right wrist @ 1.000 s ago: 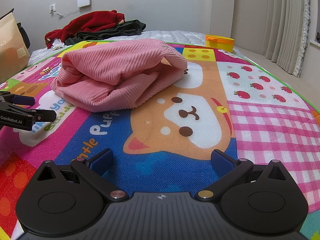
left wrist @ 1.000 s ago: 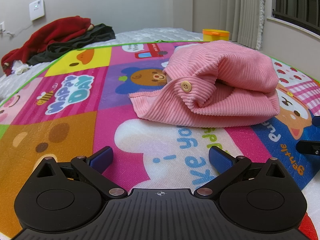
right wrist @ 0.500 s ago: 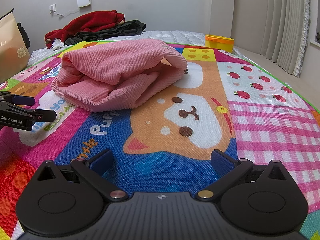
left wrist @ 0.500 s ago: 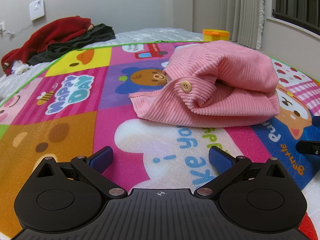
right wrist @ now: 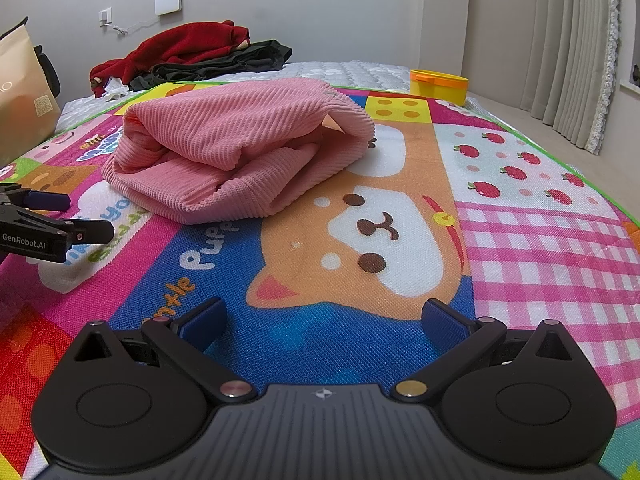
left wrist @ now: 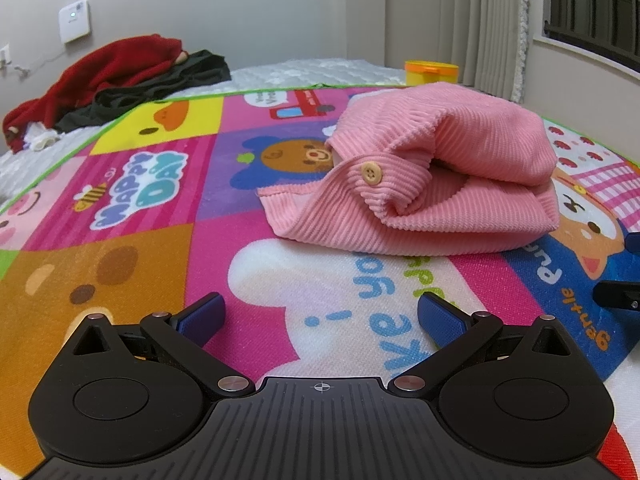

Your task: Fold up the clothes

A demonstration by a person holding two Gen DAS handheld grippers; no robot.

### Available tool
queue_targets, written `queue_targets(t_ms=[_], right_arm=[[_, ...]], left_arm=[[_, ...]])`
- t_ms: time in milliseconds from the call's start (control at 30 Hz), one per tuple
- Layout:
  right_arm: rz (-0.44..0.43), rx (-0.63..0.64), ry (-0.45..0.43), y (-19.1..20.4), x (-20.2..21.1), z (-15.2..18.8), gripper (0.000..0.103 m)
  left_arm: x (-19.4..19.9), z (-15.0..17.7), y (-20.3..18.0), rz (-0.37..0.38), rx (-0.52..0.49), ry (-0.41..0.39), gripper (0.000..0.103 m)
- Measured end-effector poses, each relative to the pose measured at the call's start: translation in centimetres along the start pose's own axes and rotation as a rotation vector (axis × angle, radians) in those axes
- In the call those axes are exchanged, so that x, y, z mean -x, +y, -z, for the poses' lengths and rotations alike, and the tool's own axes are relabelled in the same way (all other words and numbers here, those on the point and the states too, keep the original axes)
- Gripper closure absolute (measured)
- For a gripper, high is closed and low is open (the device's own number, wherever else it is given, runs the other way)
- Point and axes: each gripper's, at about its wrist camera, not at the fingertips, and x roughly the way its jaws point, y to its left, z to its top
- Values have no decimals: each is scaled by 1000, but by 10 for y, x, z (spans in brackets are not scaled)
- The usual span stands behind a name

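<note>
A pink corduroy garment (left wrist: 432,176) with a tan button (left wrist: 371,173) lies folded in a bundle on a colourful cartoon play mat (left wrist: 152,200). It also shows in the right wrist view (right wrist: 240,152). My left gripper (left wrist: 320,320) is open and empty, low over the mat, a short way in front of the bundle. My right gripper (right wrist: 324,322) is open and empty, low over the mat (right wrist: 520,240), right of the bundle. The left gripper's fingers (right wrist: 52,216) show at the left edge of the right wrist view.
A pile of red and dark clothes (left wrist: 112,84) lies at the far end of the bed; it also shows in the right wrist view (right wrist: 192,56). A yellow tub (right wrist: 439,86) sits beyond the mat. A paper bag (right wrist: 22,92) stands at left. Curtains (right wrist: 560,48) hang at right.
</note>
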Motion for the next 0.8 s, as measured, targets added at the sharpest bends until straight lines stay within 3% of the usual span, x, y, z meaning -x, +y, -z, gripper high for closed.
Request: queue_targets(t_ms=[100,200,300,367,467,567,800], right_arm=[[0,0,0,0,0,0,0],[-1,1,0,-1,0,0,0],[-1,0,0,0,0,0,0],[0,0,0,0,0,0,0],[0,0,0,0,-1,0,0],[0,0,0,0,-1,0,0],[0,0,0,0,-1,0,0]], left_arm=[[-2,-1,3,13,16,3,0],[-2,-9,-9,-24,-78,17,0],[-4,-15,-14,-28,-79,58,0],[-6,-18,-2,1,70,122,0],[-7,-22,-9,-32,55,152,0],[-5,-18,-15,-62,52,131,0],[-2,-15,-12,-56,68,125,0]])
